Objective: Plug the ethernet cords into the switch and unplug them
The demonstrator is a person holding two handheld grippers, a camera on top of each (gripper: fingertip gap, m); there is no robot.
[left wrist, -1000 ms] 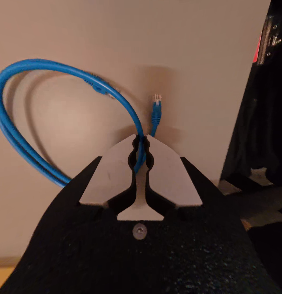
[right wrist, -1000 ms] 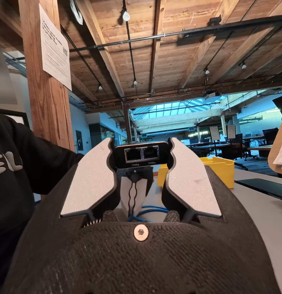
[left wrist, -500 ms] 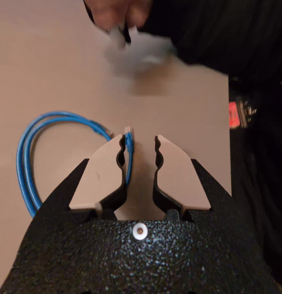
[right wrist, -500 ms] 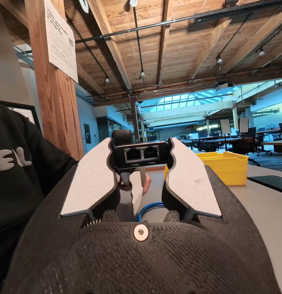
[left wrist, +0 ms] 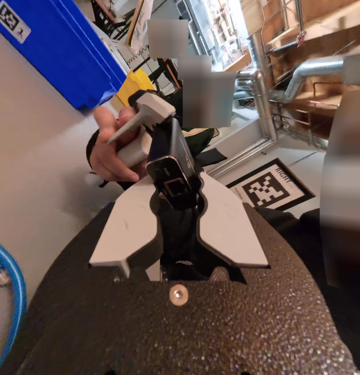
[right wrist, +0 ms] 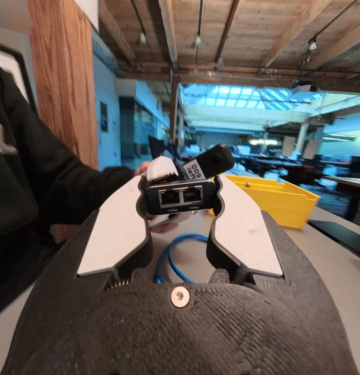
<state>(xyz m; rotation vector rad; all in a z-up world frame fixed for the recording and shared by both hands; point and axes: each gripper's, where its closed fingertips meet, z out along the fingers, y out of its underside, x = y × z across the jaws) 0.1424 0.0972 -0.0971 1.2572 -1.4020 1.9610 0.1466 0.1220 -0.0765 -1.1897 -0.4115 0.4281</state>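
The black switch (right wrist: pixel 179 198) is held up in the air between both grippers. My right gripper (right wrist: pixel 179 179) is shut across its width, and the end with two empty ports faces the right wrist camera. My left gripper (left wrist: pixel 177 180) meets the opposite end (left wrist: pixel 175 154), where one empty port shows. Its jaws press the two flat sides. In the right wrist view the left gripper's white fingers (right wrist: pixel 161 170) sit above and below the switch. The blue ethernet cord (right wrist: pixel 175 253) lies loose on the table (right wrist: pixel 297 263). Its plug (left wrist: pixel 0 278) shows at the lower left.
A blue bin (left wrist: pixel 53 50) stands on the table at the upper left. A yellow bin (right wrist: pixel 266 194) sits behind the switch. A framed marker sheet (left wrist: pixel 266 186) lies to the right. A wooden post (right wrist: pixel 61 91) and a person's black sleeve (right wrist: pixel 43 182) fill the left side.
My left gripper opened and let go of the blue cord, which now lies on the table. It then swung up to the switch's one-port end. The right gripper kept holding the switch.
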